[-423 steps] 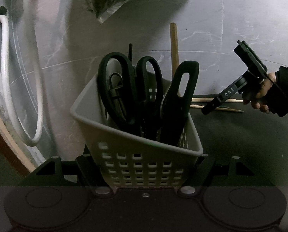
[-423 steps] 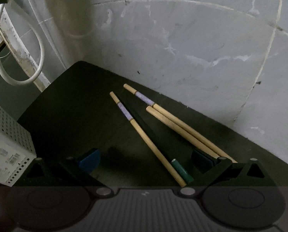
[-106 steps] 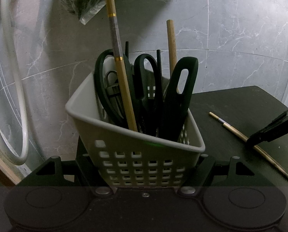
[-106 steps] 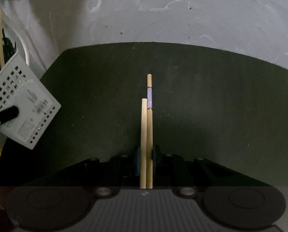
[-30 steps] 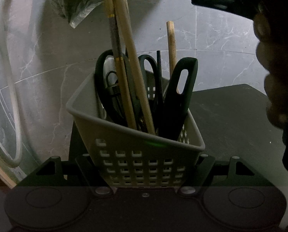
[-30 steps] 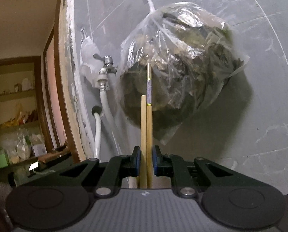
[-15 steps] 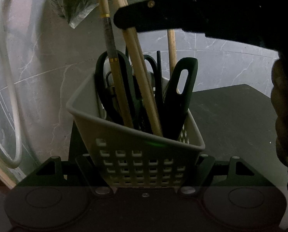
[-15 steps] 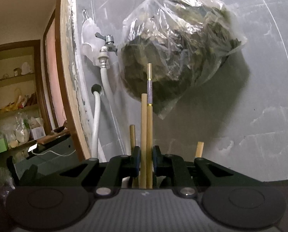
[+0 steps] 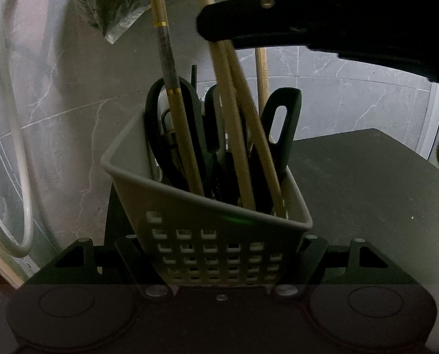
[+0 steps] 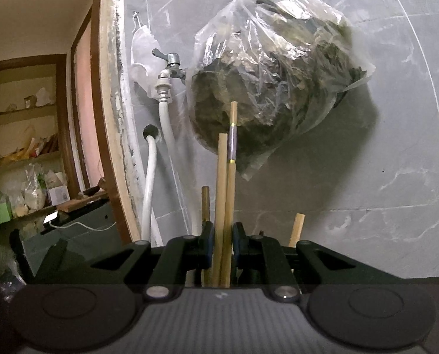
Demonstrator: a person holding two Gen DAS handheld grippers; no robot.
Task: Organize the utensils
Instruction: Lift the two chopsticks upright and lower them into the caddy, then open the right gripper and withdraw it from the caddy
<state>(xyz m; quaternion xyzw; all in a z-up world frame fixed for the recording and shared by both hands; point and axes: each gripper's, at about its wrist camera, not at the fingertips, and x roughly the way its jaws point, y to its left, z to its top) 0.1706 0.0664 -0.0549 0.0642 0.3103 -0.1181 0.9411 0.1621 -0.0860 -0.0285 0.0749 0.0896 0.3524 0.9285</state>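
While grey marble-look wall tiles (image 9: 352,94) fill back, dark flat worktop (image 9: 367,177) sits below. Clear crinkly bag (image 10: 278,67) hangs on wall. White plastic basket (image 9: 213,236) with square holes, squeezed tight in left gripper (image 9: 219,253). Inside: black scissors (image 9: 172,124), black handle (image 9: 284,124), wooden sticks. Right gripper (image 10: 223,242) pinches two smooth chopsticks (image 9: 240,124); tips now down in basket, earlier lying on worktop.

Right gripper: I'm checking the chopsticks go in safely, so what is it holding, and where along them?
The right gripper clamps two chopsticks near their upper ends; their lower ends are inside the basket, which the left gripper grips.
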